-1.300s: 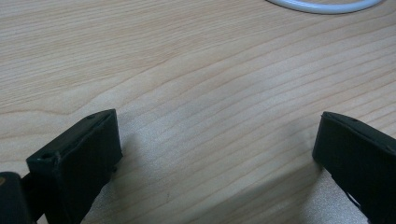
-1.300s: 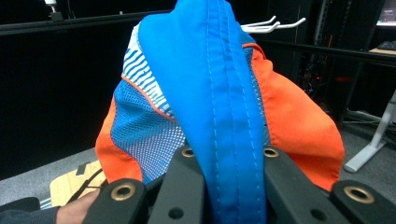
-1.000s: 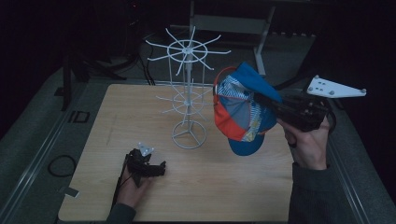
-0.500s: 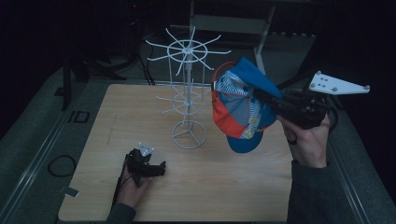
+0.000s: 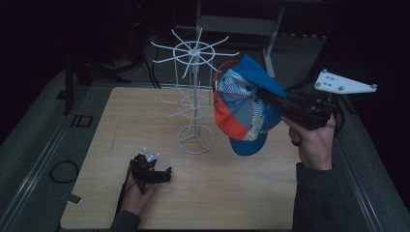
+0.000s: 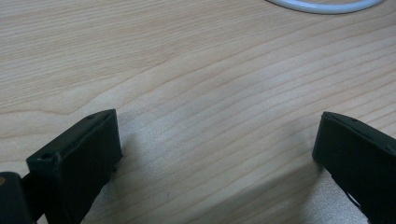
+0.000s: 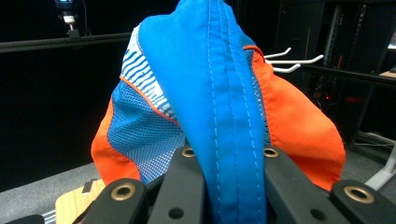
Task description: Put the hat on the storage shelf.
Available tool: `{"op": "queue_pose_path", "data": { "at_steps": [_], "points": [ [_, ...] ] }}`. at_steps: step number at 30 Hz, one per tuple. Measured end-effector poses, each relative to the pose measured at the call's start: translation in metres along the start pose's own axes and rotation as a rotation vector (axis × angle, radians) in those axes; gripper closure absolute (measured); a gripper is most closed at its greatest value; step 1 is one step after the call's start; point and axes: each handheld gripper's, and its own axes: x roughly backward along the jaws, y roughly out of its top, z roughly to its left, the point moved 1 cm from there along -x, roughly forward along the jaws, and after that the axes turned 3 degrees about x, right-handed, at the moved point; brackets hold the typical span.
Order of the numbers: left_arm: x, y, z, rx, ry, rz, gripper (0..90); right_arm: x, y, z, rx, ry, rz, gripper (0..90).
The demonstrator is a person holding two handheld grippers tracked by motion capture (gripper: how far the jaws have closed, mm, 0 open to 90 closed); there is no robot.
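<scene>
A blue, orange and striped cap [image 5: 244,111] hangs in the air just right of the white wire hook rack [image 5: 195,96]. My right gripper [image 5: 261,92] is shut on the cap's blue brim fabric, which is pinched between the jaws in the right gripper view [image 7: 226,163], with the cap [image 7: 219,84] rising ahead of them. Rack hooks [image 7: 289,60] poke out behind the cap. My left gripper [image 5: 162,174] rests low on the wooden table [image 5: 121,125], open. In the left gripper view [image 6: 217,126] its jaws stand wide apart with bare wood between them.
The rack's round base ring [image 5: 196,140] stands mid-table, and its edge [image 6: 322,7] shows at the top of the left gripper view. A grey ledge [image 5: 43,159] runs round the table. Dark stands and cables lie behind.
The right hand has lifted the cap slightly and shifted it a little left, closer to the rack. The left hand has stayed still.
</scene>
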Motion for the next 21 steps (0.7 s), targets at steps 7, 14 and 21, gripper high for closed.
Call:
{"op": "queue_pose_path", "data": {
  "at_steps": [7,14,21],
  "points": [
    [0.000,0.000,0.000,0.004,0.000,-0.003,1.4,-0.020,-0.004,-0.001,-0.006,0.008,0.023,87.2],
    [0.000,0.000,0.000,0.005,-0.001,-0.004,1.4,-0.048,-0.013,-0.004,-0.018,-0.010,0.114,86.6],
    [0.000,0.000,0.000,0.003,-0.001,-0.001,1.4,-0.060,-0.028,-0.005,-0.031,-0.027,0.197,51.2]
  ]
}}
